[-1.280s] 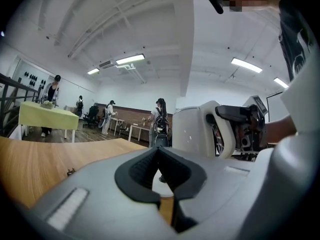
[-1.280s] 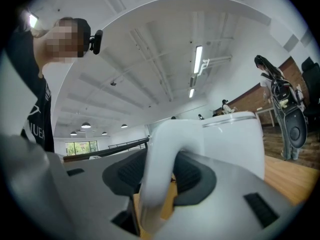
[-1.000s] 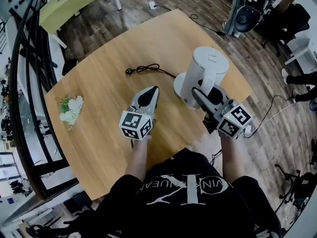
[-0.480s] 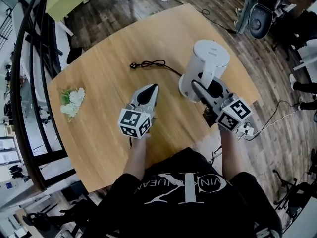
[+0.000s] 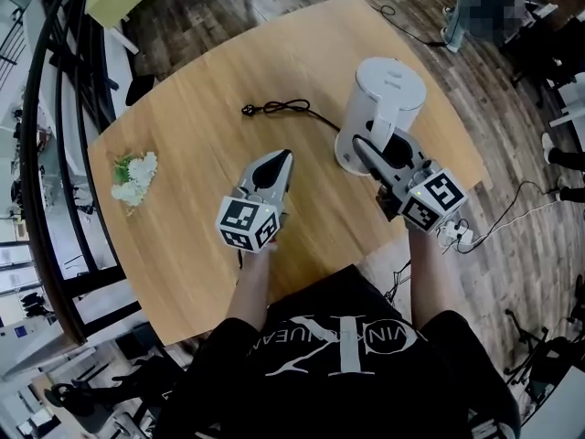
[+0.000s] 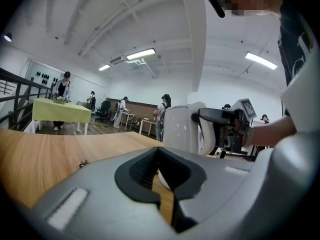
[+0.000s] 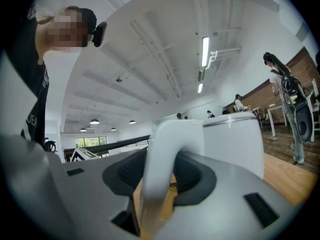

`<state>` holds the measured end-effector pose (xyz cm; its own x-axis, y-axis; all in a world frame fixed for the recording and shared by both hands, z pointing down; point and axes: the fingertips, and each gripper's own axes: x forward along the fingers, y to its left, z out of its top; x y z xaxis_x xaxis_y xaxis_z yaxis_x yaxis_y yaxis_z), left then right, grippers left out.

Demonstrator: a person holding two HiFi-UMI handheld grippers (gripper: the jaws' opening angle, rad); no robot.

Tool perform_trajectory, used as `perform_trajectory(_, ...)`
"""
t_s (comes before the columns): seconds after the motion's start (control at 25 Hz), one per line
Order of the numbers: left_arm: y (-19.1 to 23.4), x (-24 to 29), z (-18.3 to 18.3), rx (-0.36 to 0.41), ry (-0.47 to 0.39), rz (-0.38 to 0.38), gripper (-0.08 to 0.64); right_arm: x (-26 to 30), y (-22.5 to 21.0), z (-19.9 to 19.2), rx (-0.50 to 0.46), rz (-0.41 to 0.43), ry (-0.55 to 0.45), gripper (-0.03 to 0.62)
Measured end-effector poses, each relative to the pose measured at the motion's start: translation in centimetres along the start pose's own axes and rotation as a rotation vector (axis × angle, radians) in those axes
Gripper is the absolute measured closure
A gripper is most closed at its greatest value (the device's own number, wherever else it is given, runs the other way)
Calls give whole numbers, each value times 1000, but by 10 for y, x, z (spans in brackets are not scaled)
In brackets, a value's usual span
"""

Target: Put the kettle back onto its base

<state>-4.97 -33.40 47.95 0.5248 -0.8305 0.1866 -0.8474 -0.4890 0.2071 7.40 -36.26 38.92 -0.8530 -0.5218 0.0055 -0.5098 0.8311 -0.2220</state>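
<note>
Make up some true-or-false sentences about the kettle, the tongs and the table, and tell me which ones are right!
1. The right tongs grip the handle of the kettle. True.
2. The left tongs are holding the flowers. False: they hold nothing, and the flowers lie far off on the table.
3. The kettle is black. False: it is white.
4. A black power cord lies on the table. True.

Upside-down white brand lettering on the person's black T-shirt (image 5: 343, 347), only fragments like "VIN K" legible.
</note>
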Motion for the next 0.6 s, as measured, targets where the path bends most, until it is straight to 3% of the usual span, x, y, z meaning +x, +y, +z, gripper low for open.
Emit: perform_trajectory(0.6,-6,2,-4,-12,5,-42,549,-9,11,-18,-69,-20,60,436)
